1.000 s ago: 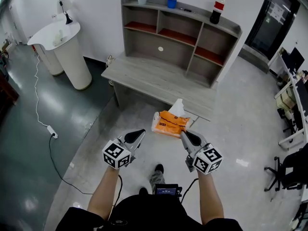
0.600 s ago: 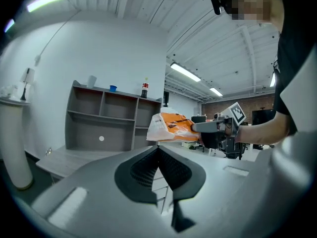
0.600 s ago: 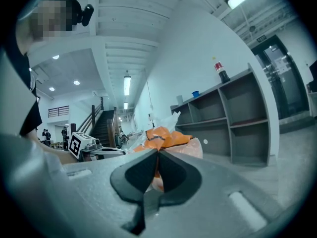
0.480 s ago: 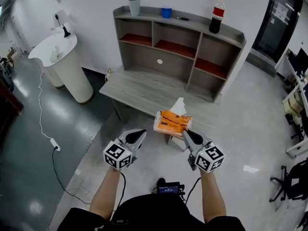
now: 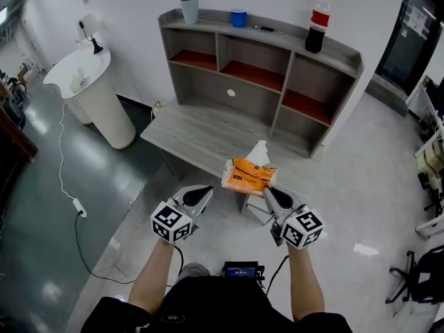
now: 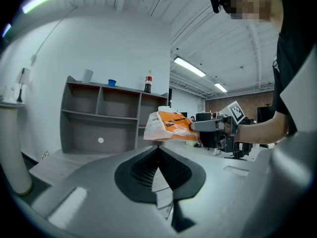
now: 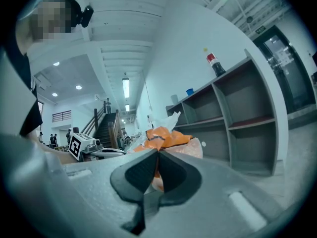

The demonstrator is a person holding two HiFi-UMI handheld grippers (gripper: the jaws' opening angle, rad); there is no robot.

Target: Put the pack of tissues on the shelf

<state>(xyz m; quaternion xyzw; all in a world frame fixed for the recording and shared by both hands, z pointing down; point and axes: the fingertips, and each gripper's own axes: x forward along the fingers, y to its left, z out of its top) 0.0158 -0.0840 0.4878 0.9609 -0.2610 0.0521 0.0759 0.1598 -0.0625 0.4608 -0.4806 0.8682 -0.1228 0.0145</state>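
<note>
An orange and white pack of tissues (image 5: 248, 175), with a white tissue sticking up from its top, hangs in the air in front of the desk. My right gripper (image 5: 266, 191) is shut on its near right corner; in the right gripper view the jaws pinch the pack (image 7: 168, 137). To its left my left gripper (image 5: 206, 189) is shut on nothing, apart from the pack (image 6: 168, 125). The grey shelf unit (image 5: 277, 68) with open compartments stands ahead on the desk (image 5: 208, 134).
On the shelf's top sit a grey cup (image 5: 189, 10), a blue cup (image 5: 238, 18) and a cola bottle (image 5: 317, 21). A white round stand (image 5: 94, 92) is at the left, with a cable (image 5: 62, 179) trailing over the floor. Office chairs stand at the far right.
The person has stepped closer to the desk and shelf. Both grippers keep their pose, the right one still carrying the pack.
</note>
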